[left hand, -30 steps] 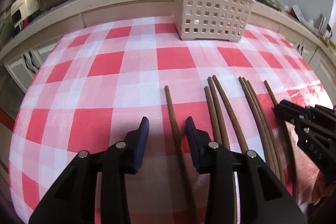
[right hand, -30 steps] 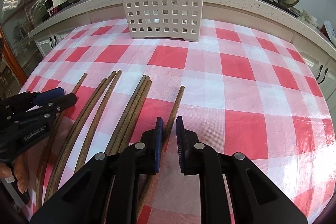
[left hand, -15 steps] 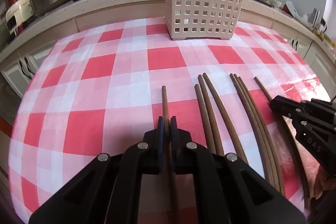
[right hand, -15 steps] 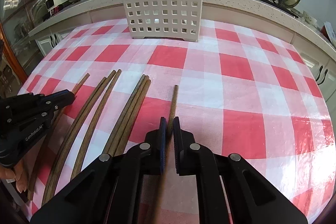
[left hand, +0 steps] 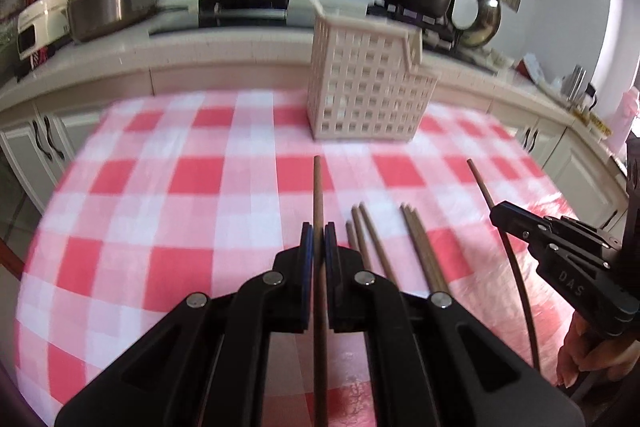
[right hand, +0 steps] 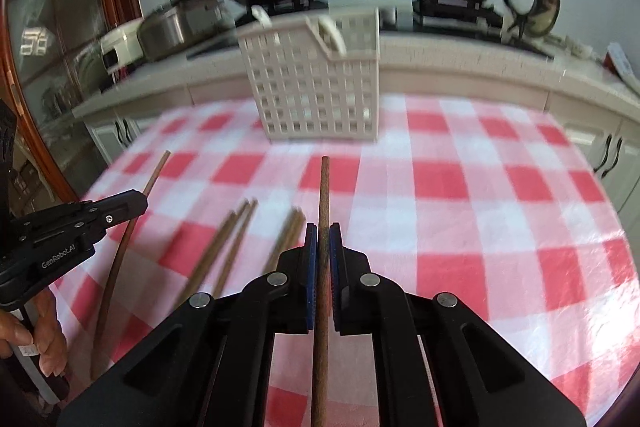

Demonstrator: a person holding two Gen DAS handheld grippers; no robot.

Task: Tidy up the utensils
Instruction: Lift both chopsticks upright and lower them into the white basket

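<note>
Wooden chopsticks are what this is all about: each gripper has one pinched, and both sticks look clear of the red-and-white checked tablecloth [left hand: 168, 219]. The left gripper [left hand: 319, 235] is clamped tight on a brown chopstick [left hand: 318, 187], blue pads pressed against its shaft, with a good length poking forward toward the far side of the table. The right gripper [right hand: 323, 237] is squeezed the same way on another chopstick [right hand: 324, 187], likewise held near its middle. Between the two, the remaining chopsticks [left hand: 372, 239] lie in loose bunches on the cloth near the person. The white slotted utensil basket [left hand: 366, 87] stands at the far side of the table, just in front of the kitchen counter [left hand: 224, 55]. I'd judge the step in hand to be carrying both sticks over to that basket. To do it well, each stick wants tipping toward upright before it reaches the rim, so the end drops in through the open top rather than jabbing the lattice wall. The two hands are close together, so going in one after the other seems safer than crossing. The grips sit mid-shaft on thin round sticks, which may pivot between the pads; a steady, unhurried swing should keep them from slipping or swivelling.
</note>
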